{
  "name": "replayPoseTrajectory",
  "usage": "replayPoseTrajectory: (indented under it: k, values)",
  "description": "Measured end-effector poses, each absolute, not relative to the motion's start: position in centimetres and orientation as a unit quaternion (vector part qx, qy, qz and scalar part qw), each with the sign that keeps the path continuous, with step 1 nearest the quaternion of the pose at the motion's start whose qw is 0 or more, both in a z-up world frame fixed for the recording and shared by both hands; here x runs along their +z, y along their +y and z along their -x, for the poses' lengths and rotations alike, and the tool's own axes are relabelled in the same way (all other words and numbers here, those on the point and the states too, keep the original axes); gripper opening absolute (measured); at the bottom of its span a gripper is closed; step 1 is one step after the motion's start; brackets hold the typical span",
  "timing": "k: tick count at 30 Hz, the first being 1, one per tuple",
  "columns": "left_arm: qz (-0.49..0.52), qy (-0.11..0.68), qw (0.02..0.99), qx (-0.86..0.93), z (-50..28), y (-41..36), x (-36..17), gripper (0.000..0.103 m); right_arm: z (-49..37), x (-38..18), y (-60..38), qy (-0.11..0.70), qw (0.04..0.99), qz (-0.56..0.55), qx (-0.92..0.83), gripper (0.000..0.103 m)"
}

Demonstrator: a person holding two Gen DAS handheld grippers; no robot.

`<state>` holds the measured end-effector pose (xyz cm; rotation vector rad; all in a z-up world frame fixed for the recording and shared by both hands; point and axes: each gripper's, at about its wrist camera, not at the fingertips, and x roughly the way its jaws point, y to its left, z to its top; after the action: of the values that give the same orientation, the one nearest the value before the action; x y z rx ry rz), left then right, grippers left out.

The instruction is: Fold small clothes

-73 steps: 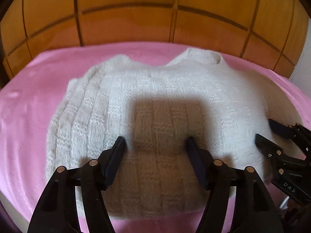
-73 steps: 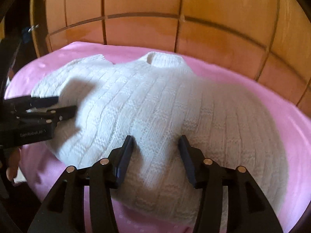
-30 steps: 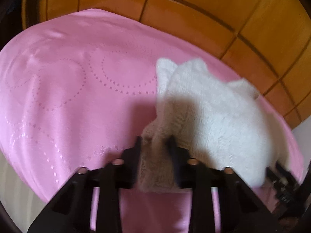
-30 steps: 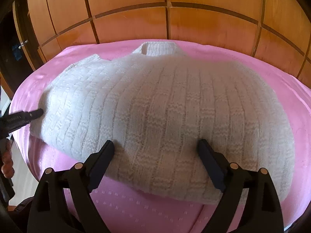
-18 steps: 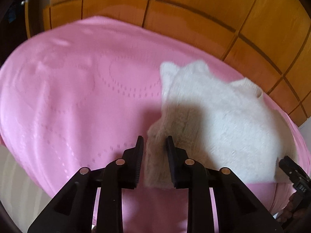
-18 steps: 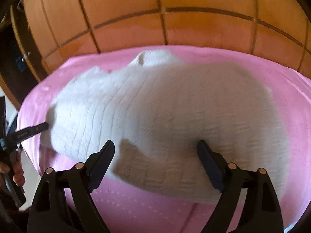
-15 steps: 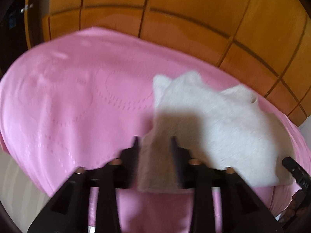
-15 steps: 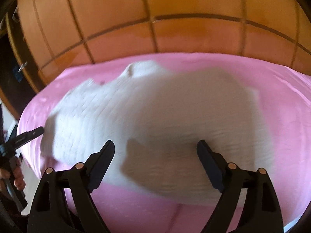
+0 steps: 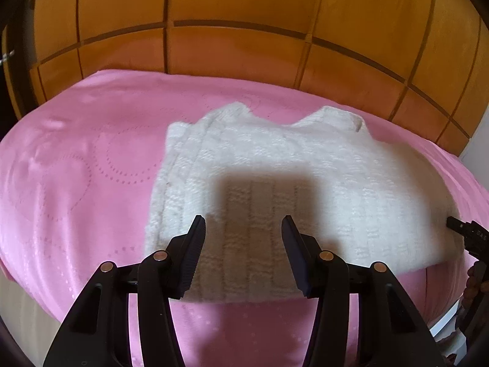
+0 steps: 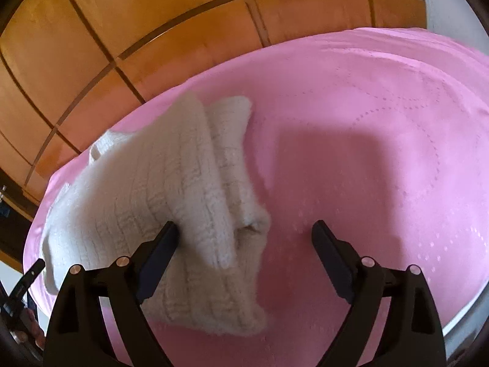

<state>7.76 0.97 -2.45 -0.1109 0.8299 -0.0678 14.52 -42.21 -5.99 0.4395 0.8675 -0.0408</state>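
Wooden panelled wall behind a bed point(image 9: 76, 168) with pink cover. We see the white knitted sweater point(image 9: 305, 168) lying near its front edge. Left hand-held gripper point(image 9: 243, 229): jaws just opened, released, hovering over hem. Right hand-held gripper point(image 10: 244, 238): wide apart, holding nothing.
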Motion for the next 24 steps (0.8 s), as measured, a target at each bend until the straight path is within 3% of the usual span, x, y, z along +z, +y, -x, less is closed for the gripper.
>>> replayPoseTrajectory:
  k: [4, 8, 10, 18, 24]
  values:
    - [0.043, 0.411, 0.910, -0.041, -8.2, 0.1, -2.8, 0.050, -14.9, -5.7, -41.7, 0.410, 0.886, -0.216, 0.014, 0.067]
    - [0.058, 0.429, 0.900, -0.054, -9.2, -0.1, -3.8, 0.050, -15.9, -5.8, -40.4, 0.427, 0.868, -0.245, 0.067, 0.059]
    - [0.064, 0.437, 0.896, -0.052, -9.8, 0.0, -4.6, 0.050, -16.5, -5.8, -40.3, 0.437, 0.853, -0.269, 0.092, 0.028]
    - [0.084, 0.442, 0.890, -0.074, -10.7, 0.5, -5.1, 0.050, -16.8, -0.1, -37.9, 0.402, 0.833, -0.325, 0.195, 0.020]
    - [0.104, 0.439, 0.887, -0.095, -10.8, 1.1, -5.2, 0.050, -18.8, 6.8, -29.6, 0.369, 0.839, -0.276, 0.290, 0.018]
